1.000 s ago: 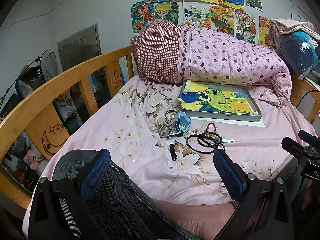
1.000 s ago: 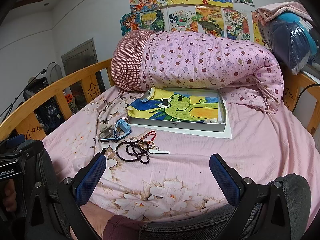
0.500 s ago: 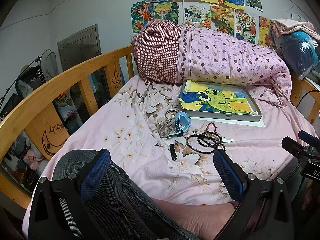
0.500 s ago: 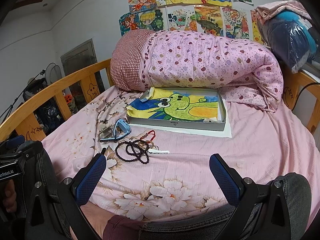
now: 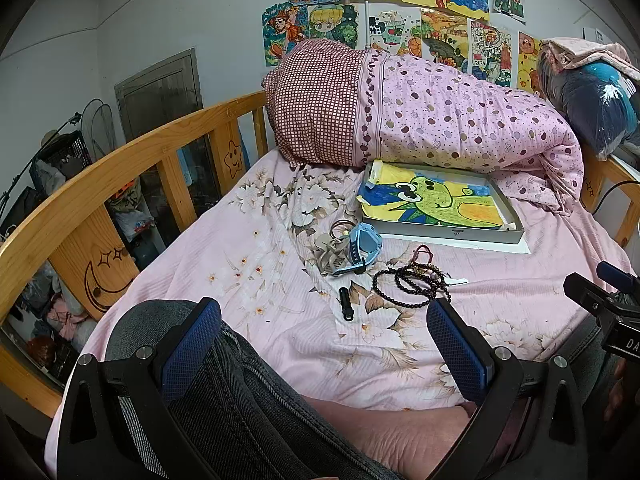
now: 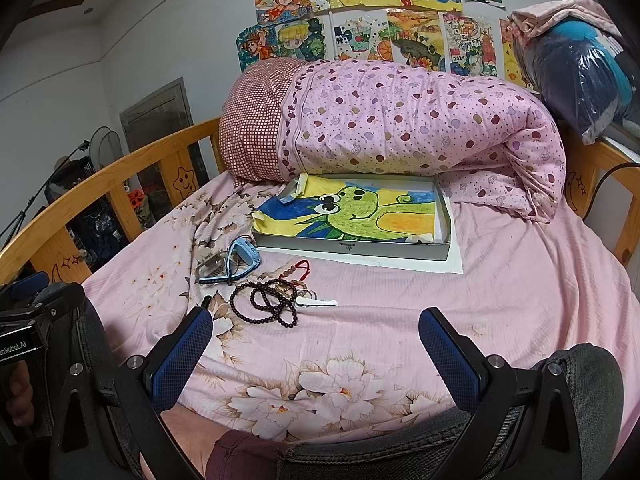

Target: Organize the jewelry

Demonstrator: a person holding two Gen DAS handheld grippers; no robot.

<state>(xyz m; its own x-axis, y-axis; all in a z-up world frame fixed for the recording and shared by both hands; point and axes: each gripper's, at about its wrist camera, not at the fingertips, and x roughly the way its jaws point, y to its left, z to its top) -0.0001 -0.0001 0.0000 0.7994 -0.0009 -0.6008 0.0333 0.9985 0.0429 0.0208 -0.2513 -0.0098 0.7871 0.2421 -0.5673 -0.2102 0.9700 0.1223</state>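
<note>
On the pink floral bedsheet lie a dark bead necklace [image 5: 412,284] [image 6: 264,304], a red-corded charm [image 5: 422,254] [image 6: 298,270], a white clip [image 6: 316,302], a blue watch [image 5: 362,246] [image 6: 240,256], a grey metal piece [image 6: 210,266] and a small black cylinder [image 5: 346,304]. Behind them stands a shallow grey box [image 5: 452,236] [image 6: 352,246] lined with a frog drawing. My left gripper [image 5: 324,352] is open, low over a person's knee, short of the jewelry. My right gripper [image 6: 316,356] is open too, just in front of the necklace.
A rolled pink quilt [image 5: 440,124] [image 6: 400,120] lies across the back of the bed. A wooden rail [image 5: 120,160] runs along the left side, and another rail [image 6: 624,184] stands at the right. The person's legs [image 5: 224,400] fill the near edge.
The right wrist view has drifted slightly closer and lower toward the jewelry. The left gripper and all the objects stay put.
</note>
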